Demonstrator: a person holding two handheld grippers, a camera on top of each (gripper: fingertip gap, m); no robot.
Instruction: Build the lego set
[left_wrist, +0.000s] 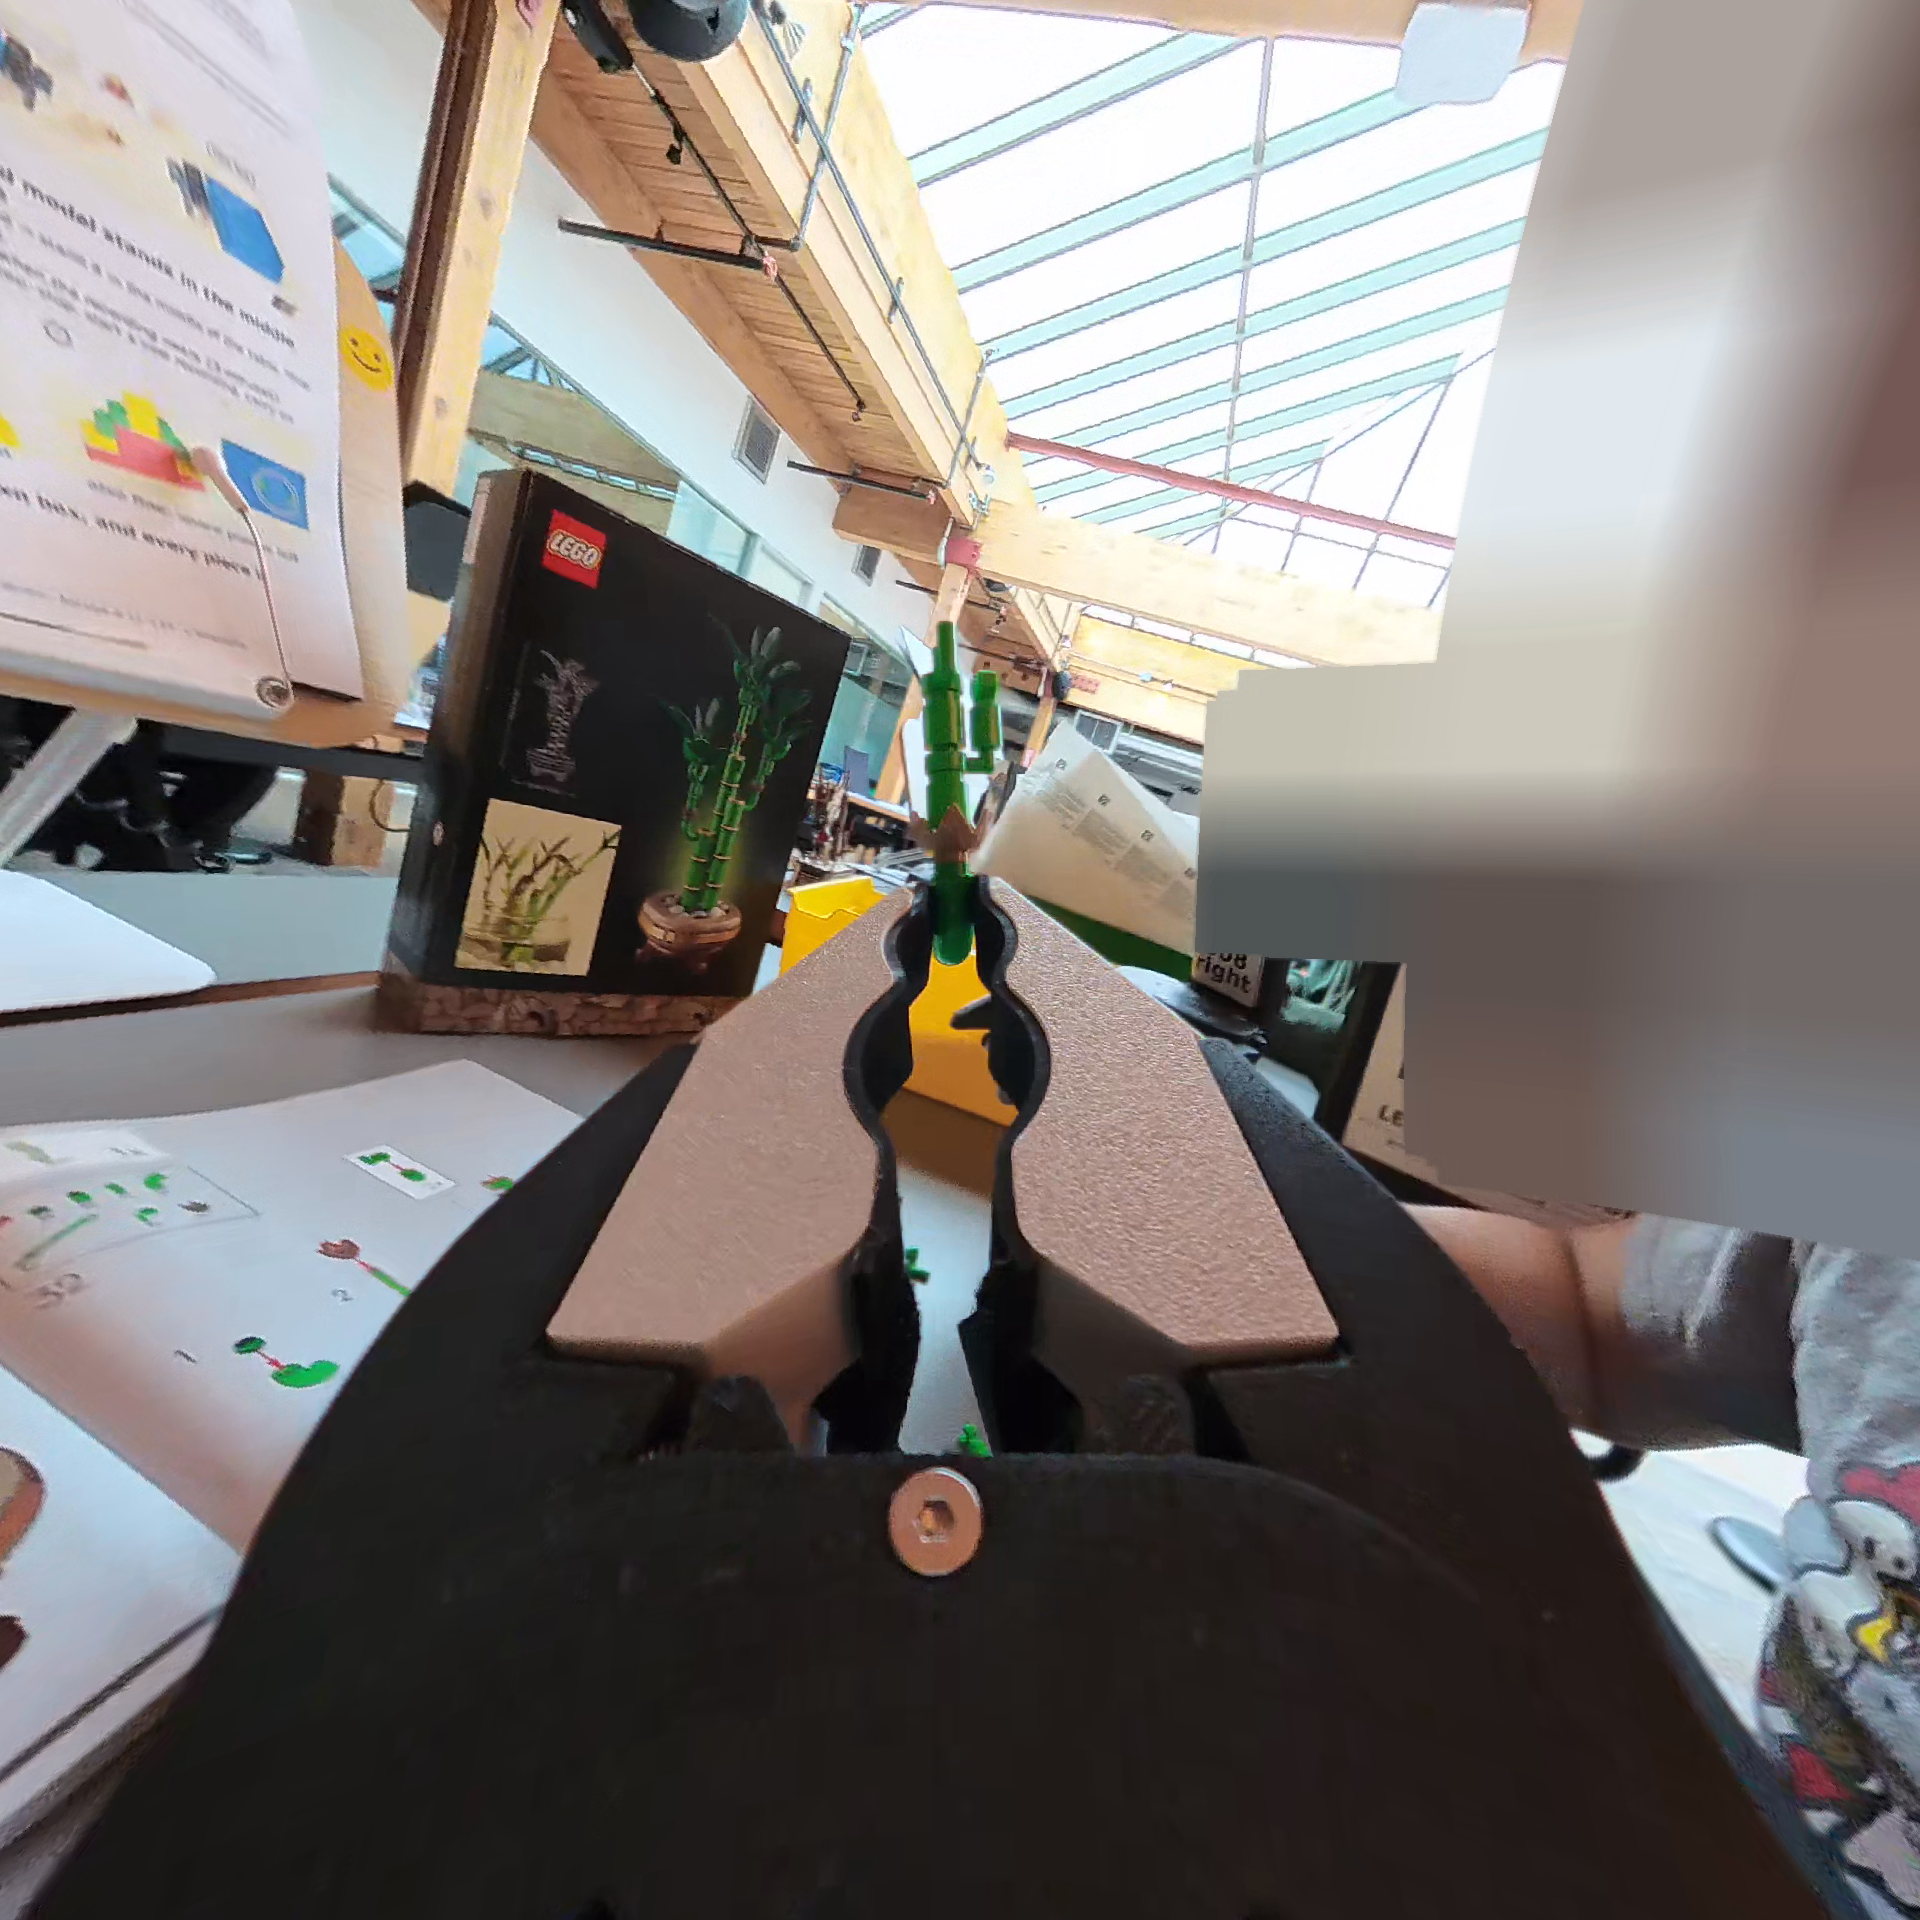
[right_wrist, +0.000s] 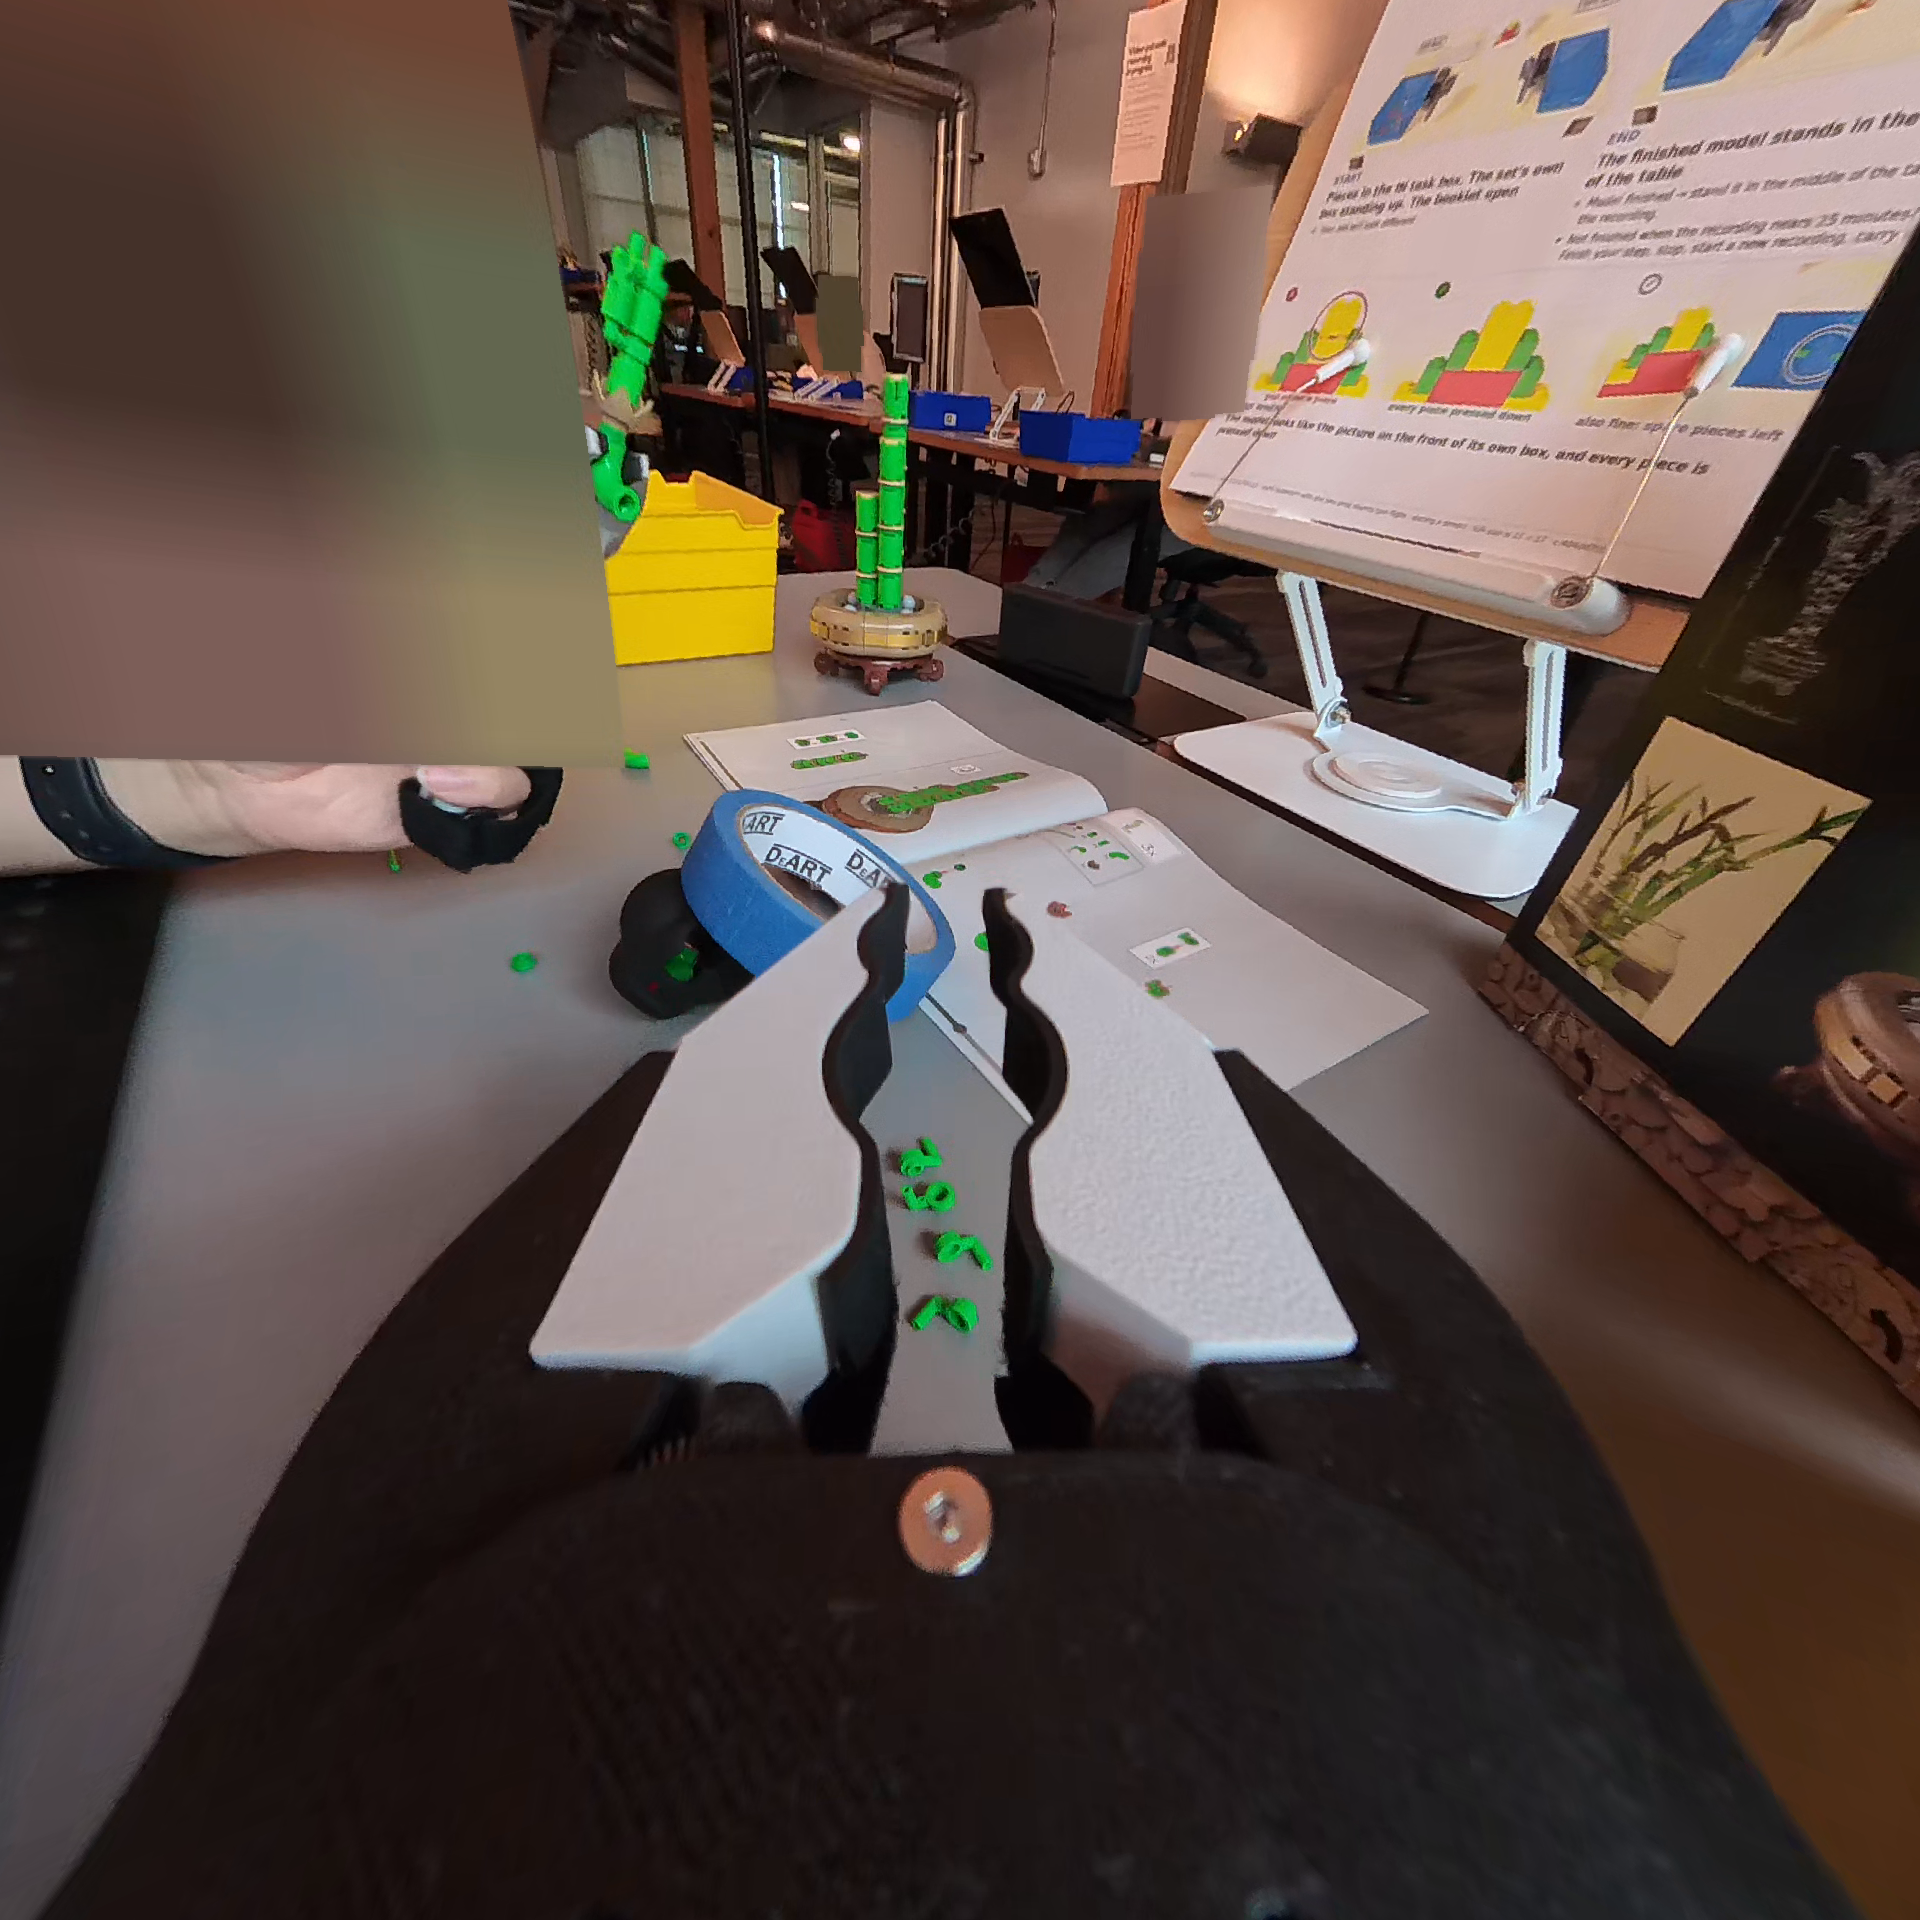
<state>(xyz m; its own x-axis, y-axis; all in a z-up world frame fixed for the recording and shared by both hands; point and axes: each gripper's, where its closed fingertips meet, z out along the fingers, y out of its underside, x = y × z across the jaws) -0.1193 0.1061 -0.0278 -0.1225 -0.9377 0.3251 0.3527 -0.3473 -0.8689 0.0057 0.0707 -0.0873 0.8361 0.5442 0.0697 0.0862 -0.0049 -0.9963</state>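
- Grey table (right_wrist: 312, 1091) holds an open booklet (right_wrist: 1174, 935), blue tape (right_wrist: 748, 894) and a yellow bin (right_wrist: 691, 582), partly behind a blur
- Left gripper (left_wrist: 951, 914) squeezes a green stalk (left_wrist: 948, 748) held up high; its bottom end hides between the tips
- Right gripper (right_wrist: 940, 909) is open and holds nothing, over tiny green bits (right_wrist: 940, 1247) too small to make out
- Brown pot with stalks (right_wrist: 881, 613) stands beside the bin

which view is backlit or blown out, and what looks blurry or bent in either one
Left wrist view: the skylight is blown out behind the green stalk held in the left gripper, and the sheet at the edge is soft. Right wrist view: even indoor light, sharp on the green pieces between the open fingers of the right gripper; the box bows at the frame edge.
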